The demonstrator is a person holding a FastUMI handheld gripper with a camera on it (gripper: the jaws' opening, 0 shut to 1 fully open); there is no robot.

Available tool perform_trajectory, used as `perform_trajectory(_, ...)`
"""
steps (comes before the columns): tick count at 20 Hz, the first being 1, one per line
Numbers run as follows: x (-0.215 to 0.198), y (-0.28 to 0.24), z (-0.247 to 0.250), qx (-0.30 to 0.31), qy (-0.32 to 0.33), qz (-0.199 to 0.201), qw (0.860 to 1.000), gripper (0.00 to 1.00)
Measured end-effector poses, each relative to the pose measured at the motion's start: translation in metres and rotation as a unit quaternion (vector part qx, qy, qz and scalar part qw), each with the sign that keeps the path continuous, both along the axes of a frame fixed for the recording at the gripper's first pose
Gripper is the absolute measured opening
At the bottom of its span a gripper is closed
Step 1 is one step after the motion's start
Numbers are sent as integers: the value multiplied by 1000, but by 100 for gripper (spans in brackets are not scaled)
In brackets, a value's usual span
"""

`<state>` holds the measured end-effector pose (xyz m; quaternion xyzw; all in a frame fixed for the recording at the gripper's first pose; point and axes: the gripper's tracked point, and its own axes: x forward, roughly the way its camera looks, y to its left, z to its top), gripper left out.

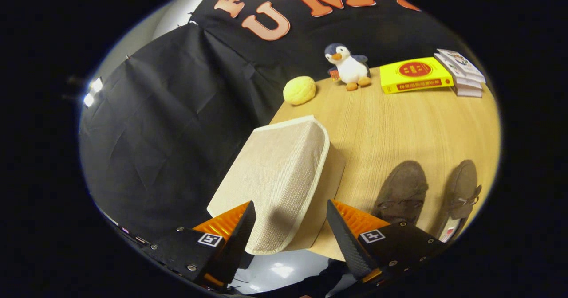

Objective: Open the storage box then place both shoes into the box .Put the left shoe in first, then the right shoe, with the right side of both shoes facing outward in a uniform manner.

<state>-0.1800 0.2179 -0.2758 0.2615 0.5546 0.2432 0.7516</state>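
Showing the tongs (290,227) spread wide, with the near corner of the beige fabric storage box (277,178) lying between the fingers and neither finger visibly pressing on it. The box stands closed at the left edge of the wooden table (377,125), its woven lid edged with pale piping. Right of the box, near the right finger, two brown suede shoes lie side by side with toes pointing away: the left shoe (403,187) nearer the box, the right shoe (461,191) further right, a bow on its upper. At the table's far edge sit a round yellow plush bun (300,90), a penguin plush toy (348,67) with a small red tag, a yellow book (415,75) bearing a red round emblem and a red band of print too small to read, and a stack of white books (463,72). Black cloth (177,111) walls the booth behind and to the left; pale glossy floor (277,271) shows beneath the table's near edge.
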Motion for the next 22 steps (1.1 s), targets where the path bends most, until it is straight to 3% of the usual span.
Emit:
perform_trajectory(11,-11,39,-25,109,141,-32,984,95)
perform_trajectory(18,1,42,15,155,148,-25,977,69)
perform_trajectory(22,12,46,41,175,126,-20,976,62)
